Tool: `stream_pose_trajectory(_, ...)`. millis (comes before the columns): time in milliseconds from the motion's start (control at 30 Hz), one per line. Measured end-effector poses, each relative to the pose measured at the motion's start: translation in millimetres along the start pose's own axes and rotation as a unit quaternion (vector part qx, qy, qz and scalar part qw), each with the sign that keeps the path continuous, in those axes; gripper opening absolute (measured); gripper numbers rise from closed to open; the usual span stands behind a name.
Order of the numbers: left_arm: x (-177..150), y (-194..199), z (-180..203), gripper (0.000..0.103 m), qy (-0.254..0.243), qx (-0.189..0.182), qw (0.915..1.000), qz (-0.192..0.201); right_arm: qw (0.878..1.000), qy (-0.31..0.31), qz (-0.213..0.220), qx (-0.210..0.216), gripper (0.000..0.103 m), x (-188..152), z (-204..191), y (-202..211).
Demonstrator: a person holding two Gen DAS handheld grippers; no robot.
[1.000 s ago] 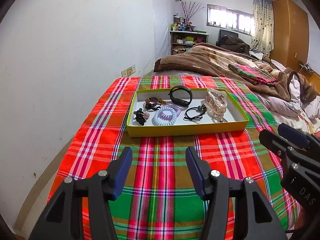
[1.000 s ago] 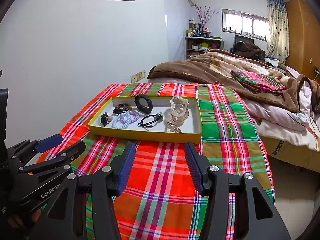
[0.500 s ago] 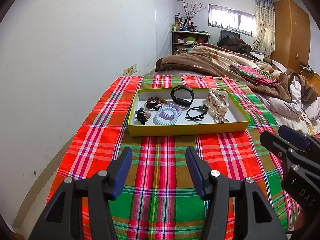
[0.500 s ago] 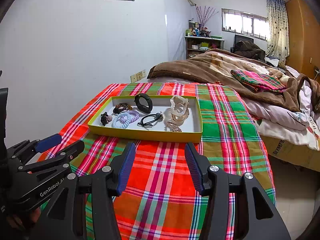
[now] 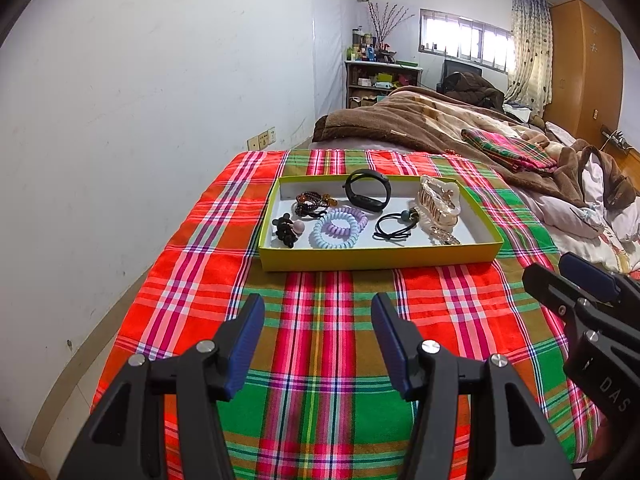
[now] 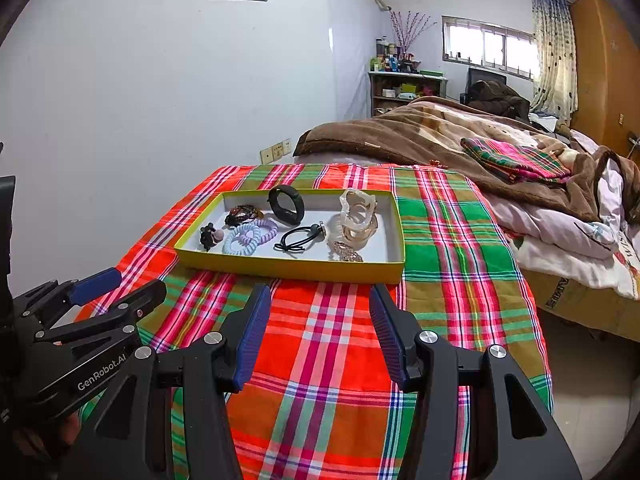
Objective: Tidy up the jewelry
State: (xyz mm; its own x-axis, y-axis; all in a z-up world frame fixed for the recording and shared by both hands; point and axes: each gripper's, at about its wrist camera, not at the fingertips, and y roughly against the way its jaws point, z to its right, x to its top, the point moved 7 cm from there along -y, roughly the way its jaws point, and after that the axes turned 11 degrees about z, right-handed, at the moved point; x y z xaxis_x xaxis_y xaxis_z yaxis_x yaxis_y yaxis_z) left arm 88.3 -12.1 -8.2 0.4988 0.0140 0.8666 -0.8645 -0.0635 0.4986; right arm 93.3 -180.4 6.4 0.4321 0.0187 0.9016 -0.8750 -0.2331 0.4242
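A yellow tray with a white floor sits on the plaid cloth. In it lie a black band, a beaded bracelet, a black and pink hair tie, lilac and blue spiral ties, a black elastic tie, a clear claw clip and a small sparkly clip. My left gripper is open and empty, short of the tray. My right gripper is open and empty, short of the tray's near right side.
The plaid cloth covers a table beside the white wall. A bed with a brown blanket and a folded plaid cloth lies behind and to the right. Floor shows at the right.
Both views have hardly shifted; the left gripper has drifted slightly so the tray sits a little lower and to the right. Both grippers stay open and empty.
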Motion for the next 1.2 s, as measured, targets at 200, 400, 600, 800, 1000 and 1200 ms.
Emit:
stream_pose_trajectory(200,-0.9,-0.6,-0.6,0.058,0.000,0.000,1.0000,-0.001,1.000,0.000,0.000,0.001,0.052,0.0,-0.3,0.1)
stream_pose_trajectory(400,-1.5,-0.5,-1.1,0.058,0.000,0.000,1.0000,-0.001,1.000,0.001,-0.001,0.000,0.052,-0.6,-0.5,-0.6)
stream_pose_trajectory(600,-2.4,-1.7,-1.7,0.058,-0.001,0.000,1.0000,-0.005,1.000,0.000,-0.001,0.000,0.052,-1.5,-0.4,-0.1)
stream_pose_trajectory(800,-2.6,-2.5,-1.7,0.058,0.000,0.000,1.0000,-0.006,1.000,0.002,-0.002,-0.001,0.052,-1.9,-1.1,-0.5)
stream_pose_trajectory(1000,-3.1,-3.1,-1.7,0.058,-0.001,0.001,1.0000,-0.006,1.000,0.002,-0.002,0.000,0.052,-2.1,-1.5,-0.5)
stream_pose_trajectory(1200,-2.8,-3.3,-1.3,0.058,-0.001,0.002,1.0000,-0.006,1.000,0.002,-0.002,-0.001,0.052,-2.2,-1.7,-0.6)
